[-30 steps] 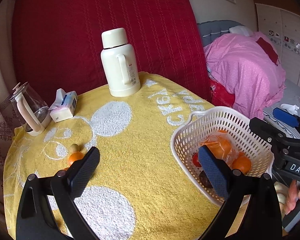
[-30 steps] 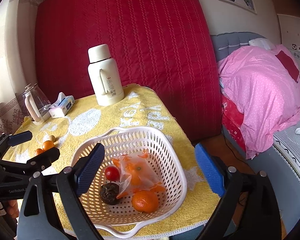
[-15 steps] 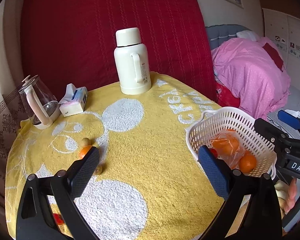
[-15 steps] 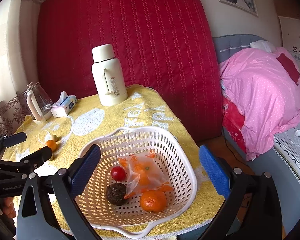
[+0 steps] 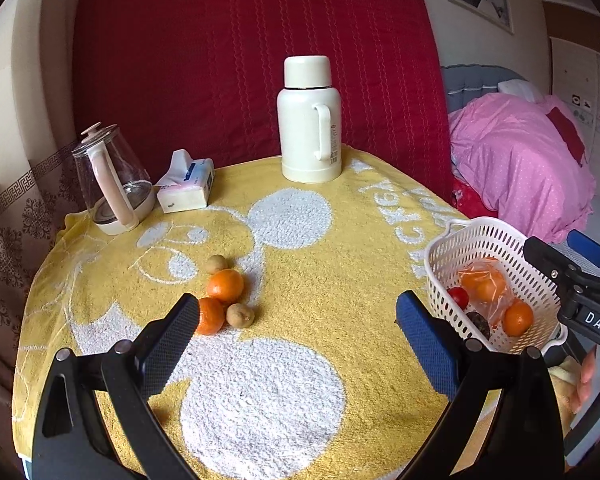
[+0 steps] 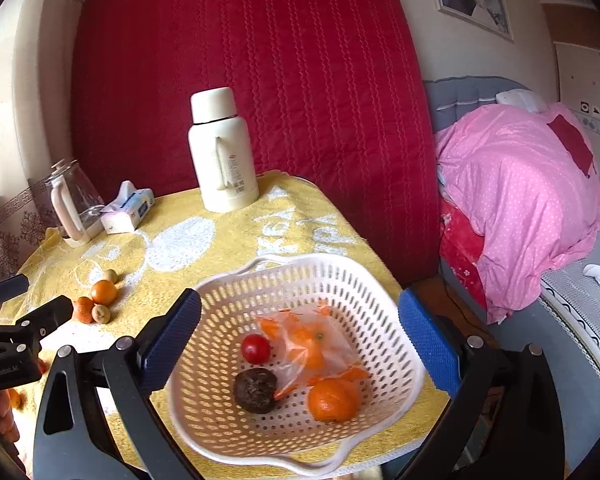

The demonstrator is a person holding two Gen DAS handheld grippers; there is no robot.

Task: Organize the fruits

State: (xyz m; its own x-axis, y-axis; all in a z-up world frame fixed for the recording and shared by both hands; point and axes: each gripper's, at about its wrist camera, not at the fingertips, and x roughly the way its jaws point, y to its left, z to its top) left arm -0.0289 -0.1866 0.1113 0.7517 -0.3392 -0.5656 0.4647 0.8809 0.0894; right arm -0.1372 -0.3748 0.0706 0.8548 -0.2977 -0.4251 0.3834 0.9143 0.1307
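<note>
left tongs [image 5: 296, 328] agape above towel; right tongs [image 6: 300, 336] agape over basket [image 6: 340, 276], both empty.

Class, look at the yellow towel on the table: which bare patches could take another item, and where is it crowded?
Free: the wide middle strip between the loose fruit cluster and the white basket, and the stretch in front of the thermos. Crowded: the back-left corner with glass kettle and tissue pack, and the basket's edge.

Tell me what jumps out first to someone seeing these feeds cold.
The white perforated plastic basket at the yellow towel-covered table's near right corner, holding a red cherry tomato, a loose orange and bagged oranges. Next, the cluster of small oranges and brownish fruits lying loose on the towel's left side.
</note>
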